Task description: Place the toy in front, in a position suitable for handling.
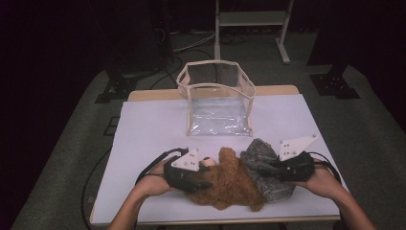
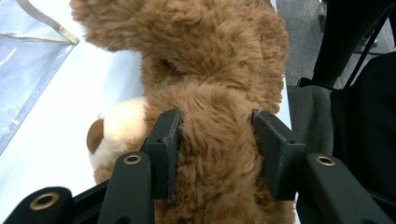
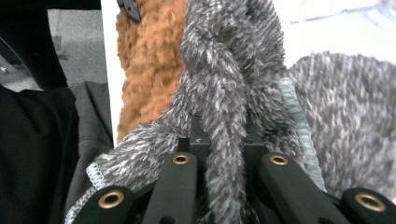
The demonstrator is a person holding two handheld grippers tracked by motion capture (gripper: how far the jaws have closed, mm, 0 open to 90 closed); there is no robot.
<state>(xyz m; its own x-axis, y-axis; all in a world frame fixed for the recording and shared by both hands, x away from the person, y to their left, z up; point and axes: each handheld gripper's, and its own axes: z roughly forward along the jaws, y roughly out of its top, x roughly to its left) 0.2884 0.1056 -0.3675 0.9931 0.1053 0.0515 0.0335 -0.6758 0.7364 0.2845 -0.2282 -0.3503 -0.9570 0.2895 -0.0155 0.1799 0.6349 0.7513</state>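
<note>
On the table (image 1: 143, 129), the plush bear (image 1: 230, 179) lies near the front edge, with the fuzzy cloth (image 1: 265, 167) touching it on the right. Behind both stands the open bag (image 1: 218, 98), toward the far edge.

1. Left gripper (image 1: 194, 175) sits low and centre-left on the brown teddy bear (image 1: 230, 184).
2. Right gripper (image 1: 282, 167) presses into the grey fuzzy cloth (image 1: 261, 165), touching the bear.
3. Clear bag (image 1: 218, 98) stands open at upper centre of the table (image 1: 148, 129).
</note>
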